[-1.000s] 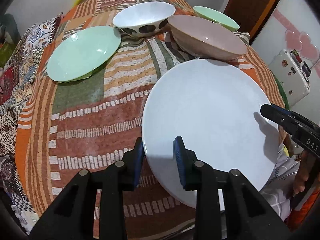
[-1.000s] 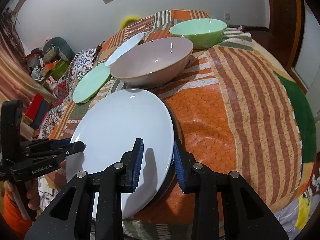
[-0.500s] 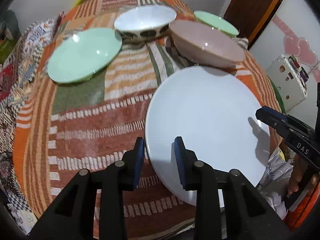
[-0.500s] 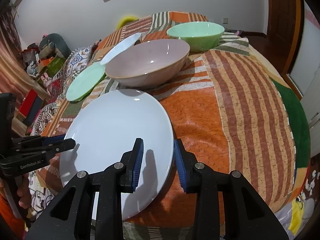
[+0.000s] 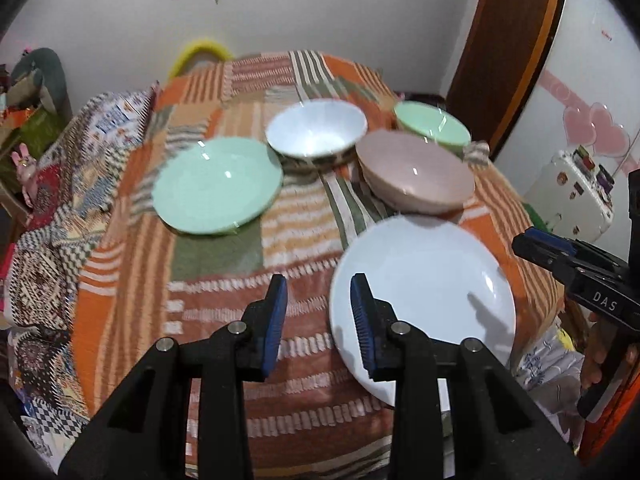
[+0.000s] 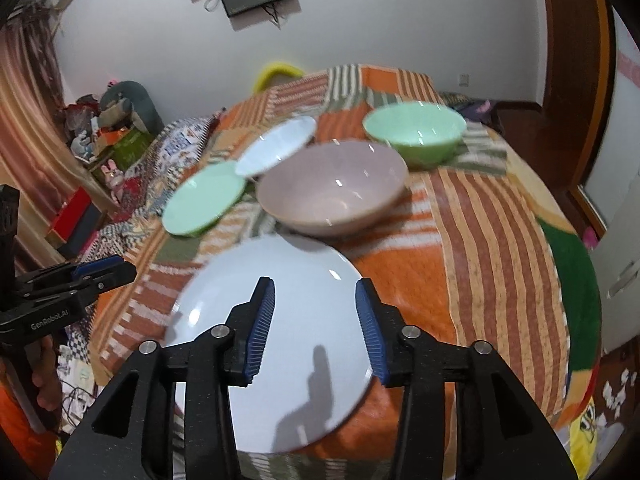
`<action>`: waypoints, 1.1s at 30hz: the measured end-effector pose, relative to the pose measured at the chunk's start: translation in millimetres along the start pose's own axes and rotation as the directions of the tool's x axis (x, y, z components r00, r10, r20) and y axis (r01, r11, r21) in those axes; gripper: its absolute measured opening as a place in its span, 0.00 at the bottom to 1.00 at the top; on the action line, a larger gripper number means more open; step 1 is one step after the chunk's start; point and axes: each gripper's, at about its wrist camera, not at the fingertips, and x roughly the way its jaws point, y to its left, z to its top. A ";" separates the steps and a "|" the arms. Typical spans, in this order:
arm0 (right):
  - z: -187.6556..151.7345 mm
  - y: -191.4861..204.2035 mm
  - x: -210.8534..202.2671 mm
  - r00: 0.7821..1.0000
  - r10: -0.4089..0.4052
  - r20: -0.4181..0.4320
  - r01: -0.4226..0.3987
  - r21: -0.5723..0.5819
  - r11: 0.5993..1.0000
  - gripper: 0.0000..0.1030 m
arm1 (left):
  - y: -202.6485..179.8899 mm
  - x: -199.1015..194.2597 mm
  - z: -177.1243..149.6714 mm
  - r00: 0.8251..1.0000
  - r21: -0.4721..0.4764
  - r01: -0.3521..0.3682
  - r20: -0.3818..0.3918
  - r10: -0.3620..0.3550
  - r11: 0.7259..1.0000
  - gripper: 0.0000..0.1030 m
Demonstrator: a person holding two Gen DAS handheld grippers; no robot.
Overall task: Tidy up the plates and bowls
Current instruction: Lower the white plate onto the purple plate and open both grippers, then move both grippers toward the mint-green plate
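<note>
Glossy tableware on a woven cloth

The white plate (image 6: pixel 280 320), green plate (image 5: pixel 216 190) and pink bowl (image 5: pixel 416 174) are seen as smooth and glossy; the striped cloth (image 6: pixel 480 240) looks matt and rough; ribbed blue pads (image 5: pixel 276 312) are fitted on matt black plastic.

"DAS" stands in white letters on the black body of the right gripper (image 5: pixel 532 249), seen from the left wrist. "GenRobot.AI" stands in white on the left gripper (image 6: pixel 120 271), seen from the right wrist.

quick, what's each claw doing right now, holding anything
Left claw: open, holding nothing; the white plate lies beside it on the cloth.
Right claw: open, holding nothing, above the same plate.
</note>
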 end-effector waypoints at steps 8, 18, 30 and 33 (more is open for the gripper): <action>28.2 37.2 0.8 0.997 0.051 0.062 -0.046 -0.075 0.996 0.39 | 33.8 -33.2 16.5 0.988 -0.045 -0.069 0.134 0.074 0.997 0.52; 57.4 83.2 26.4 0.992 0.110 0.068 -0.098 -0.150 0.984 0.58 | 92.9 -34.5 35.2 0.976 -0.149 -0.104 0.175 0.130 0.983 0.83; 89.0 112.0 107.6 0.990 0.114 -0.084 -0.125 -0.150 0.981 0.60 | 169.6 29.4 60.6 0.983 -0.255 -0.145 0.071 0.168 0.956 0.83; 93.7 111.4 128.2 0.983 0.110 -0.145 -0.130 -0.137 0.982 0.60 | 183.1 52.0 66.1 0.987 -0.268 -0.141 0.038 0.157 0.953 0.83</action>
